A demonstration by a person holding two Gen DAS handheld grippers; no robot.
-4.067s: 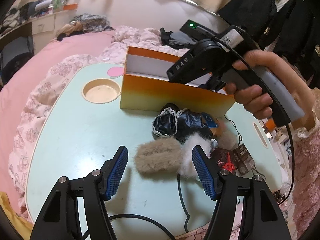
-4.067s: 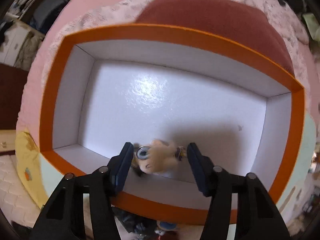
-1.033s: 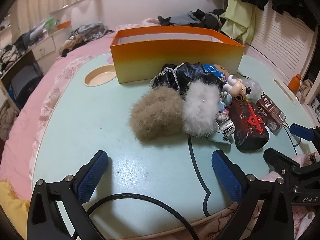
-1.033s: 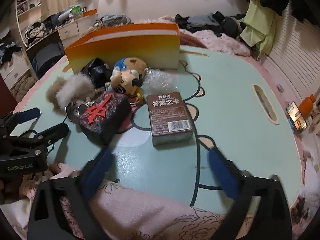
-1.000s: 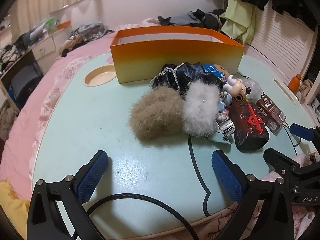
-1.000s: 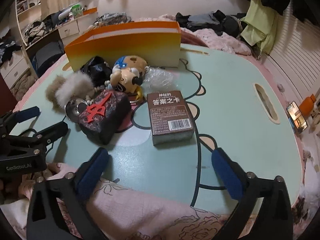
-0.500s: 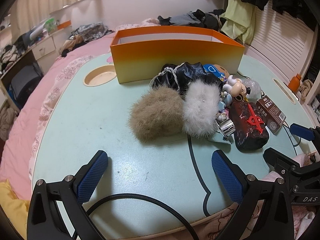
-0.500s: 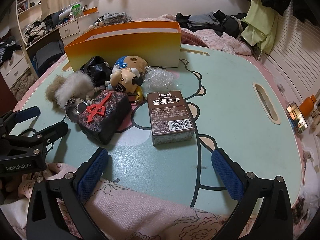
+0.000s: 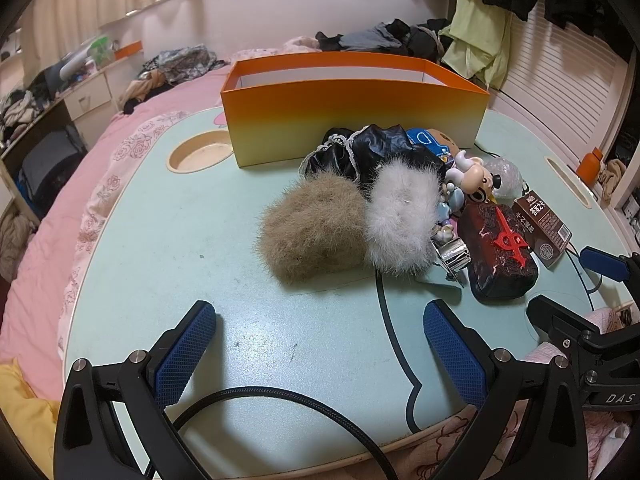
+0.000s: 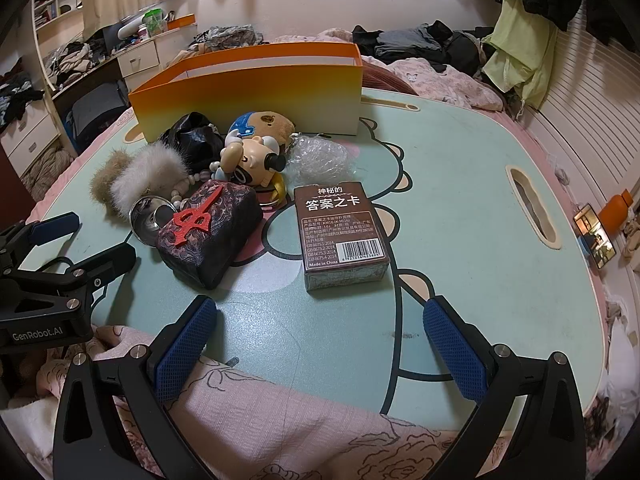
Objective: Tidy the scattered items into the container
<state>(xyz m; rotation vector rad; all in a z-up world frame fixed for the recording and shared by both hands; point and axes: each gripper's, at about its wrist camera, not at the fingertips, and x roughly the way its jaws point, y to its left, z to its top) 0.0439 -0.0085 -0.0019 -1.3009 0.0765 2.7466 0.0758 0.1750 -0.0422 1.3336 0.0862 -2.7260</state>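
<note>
Before the orange box (image 9: 352,108) — scattered trinkets, both claws wide.

The left gripper (image 9: 319,347) is held low and level, its blue-padded fingers (image 9: 185,354) spread wide and holding nothing. The right gripper (image 10: 320,346) is posed the same way (jaws just as wide), side by side with the left and also empty.

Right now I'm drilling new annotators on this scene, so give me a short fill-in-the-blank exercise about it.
1. The container on the table is coloured ____.
2. Beside the white fur puff lies a ____ fur puff.
3. The barcoded card box lies nearest the ____ gripper.
Missing words: orange; brown; right
</note>
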